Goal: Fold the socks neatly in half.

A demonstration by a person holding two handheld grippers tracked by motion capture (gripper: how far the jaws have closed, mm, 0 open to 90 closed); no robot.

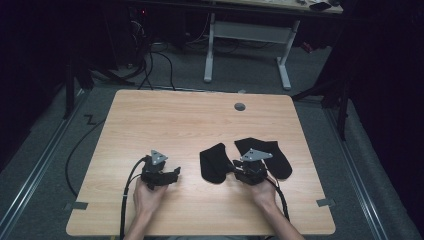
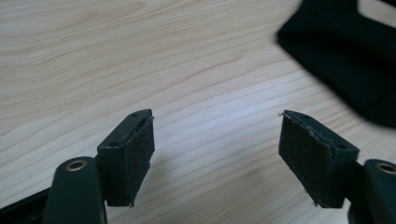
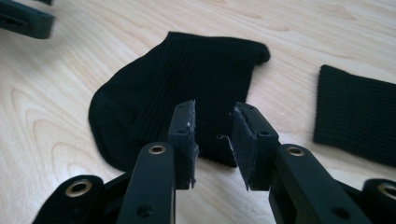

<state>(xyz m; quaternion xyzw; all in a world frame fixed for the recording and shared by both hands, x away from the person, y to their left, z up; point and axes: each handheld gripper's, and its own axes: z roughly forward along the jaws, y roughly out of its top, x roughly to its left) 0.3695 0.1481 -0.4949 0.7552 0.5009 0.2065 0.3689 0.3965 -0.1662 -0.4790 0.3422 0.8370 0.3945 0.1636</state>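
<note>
Soft, light, limp black sock (image 3: 187,88); best pinched at cuff edge. Right gripper (image 3: 213,135) jaws slightly apart, unclamped; left gripper (image 2: 217,140) jaws wide apart.

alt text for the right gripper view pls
The right gripper hovers with its jaws partly apart over the near edge of a black sock lying flat on the wooden table. A second black sock lies at the right.

1. Table (image 1: 165,115): light wood-grain top, rounded corners.
2. Grey round cap (image 1: 240,106) set in the top, near the far edge.
3. Left sock (image 1: 216,162), black, lies flat nearer the person than the cap.
4. Right sock (image 1: 270,152), black, lies flat just right of the left sock, a gap between them.
</note>
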